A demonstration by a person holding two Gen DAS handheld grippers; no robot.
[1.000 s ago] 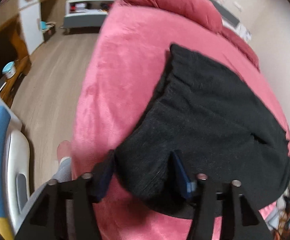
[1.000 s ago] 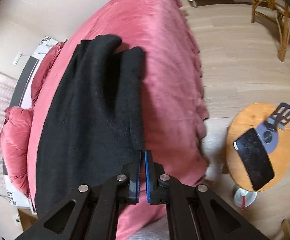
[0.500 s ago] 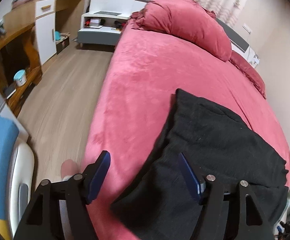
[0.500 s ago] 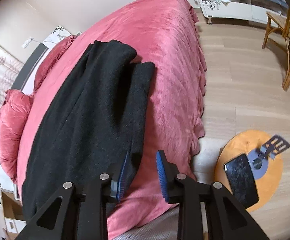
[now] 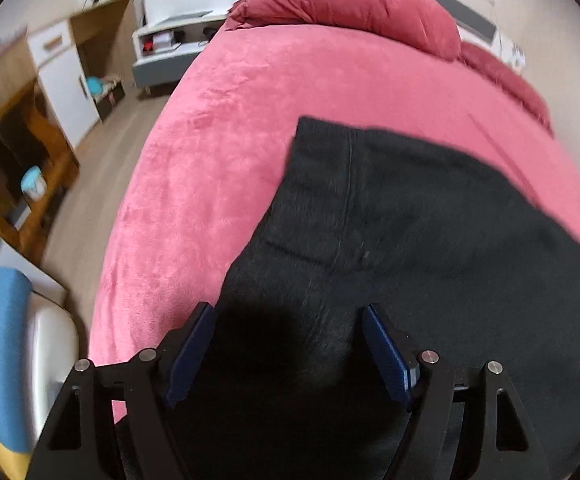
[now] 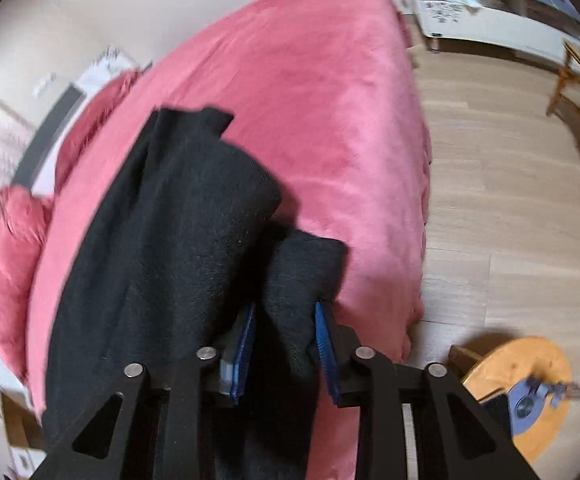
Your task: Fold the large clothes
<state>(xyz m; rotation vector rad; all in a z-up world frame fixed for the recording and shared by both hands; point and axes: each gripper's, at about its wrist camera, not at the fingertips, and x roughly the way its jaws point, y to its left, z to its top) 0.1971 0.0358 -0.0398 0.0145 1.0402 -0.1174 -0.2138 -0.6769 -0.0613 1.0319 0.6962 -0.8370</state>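
While its blue pads stand wide apart, the left gripper (image 5: 288, 344) hangs over the near end of the black garment (image 5: 430, 240); its jaws have just been opening, and the cloth lies under and between them with neither pad pressing on it. From there the garment runs toward one o'clock across the pink bed cover (image 5: 210, 168), one corner lying flat at about twelve o'clock. Beyond it, at the top of the left wrist view, sits a dark pink pillow (image 5: 350, 4). At ten o'clock stand a white cabinet (image 5: 66, 80) and a wooden shelf unit (image 5: 18, 168).

The right gripper (image 6: 284, 350) is partly parted, its jaws having also just been opening. A thick fold of the black garment (image 6: 162, 240) sits between its pads; whether they touch the cloth I cannot tell, as the frame is blurred. The cloth stretches toward eleven o'clock along the bed. At four o'clock, on the wooden floor (image 6: 510, 220), stands a small round wooden stool (image 6: 530, 360) bearing a bluish holder (image 6: 534, 396).
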